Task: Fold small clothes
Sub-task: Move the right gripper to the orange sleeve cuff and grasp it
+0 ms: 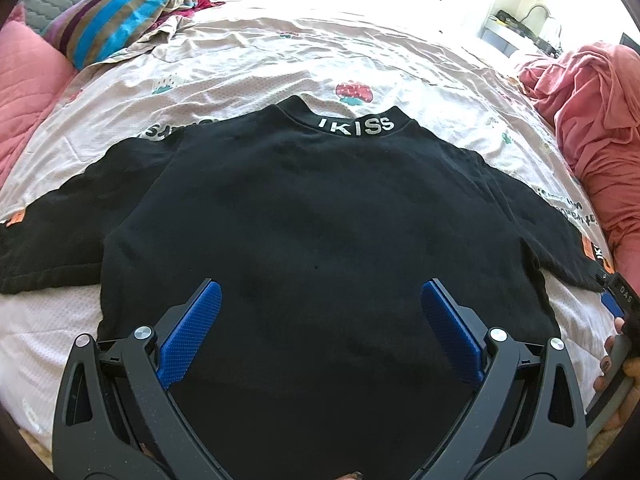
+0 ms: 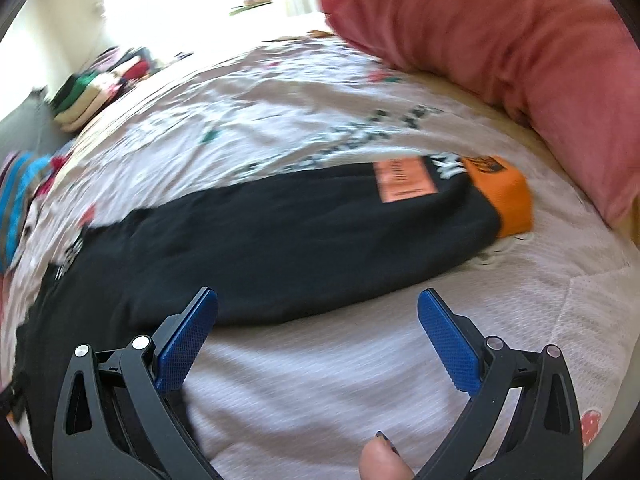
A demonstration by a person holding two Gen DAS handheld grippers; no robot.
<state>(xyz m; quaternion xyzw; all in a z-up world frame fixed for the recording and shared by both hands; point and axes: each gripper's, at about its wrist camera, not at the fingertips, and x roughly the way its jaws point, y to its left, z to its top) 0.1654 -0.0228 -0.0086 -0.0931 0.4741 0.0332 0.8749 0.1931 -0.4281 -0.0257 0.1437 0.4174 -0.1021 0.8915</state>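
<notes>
A small black sweater (image 1: 312,208) lies flat on the bed, its collar lettered "IKISS" (image 1: 356,125) pointing away and both sleeves spread out. My left gripper (image 1: 320,292) hovers open over the sweater's lower body, with nothing between its blue pads (image 1: 192,332). In the right wrist view the sweater's right sleeve (image 2: 304,236) stretches across, ending in an orange cuff (image 2: 504,196) with an orange patch (image 2: 404,180). My right gripper (image 2: 318,300) stands open over the sleeve's near edge and the bedsheet, holding nothing. This view is motion-blurred.
The bed has a pale printed sheet (image 1: 280,52). A pink bundle of cloth (image 1: 592,120) lies on the right, a striped pillow (image 1: 120,12) and pink quilt (image 1: 28,92) on the left. Folded clothes (image 2: 92,92) are stacked at the far side. A hand (image 1: 618,360) shows at right.
</notes>
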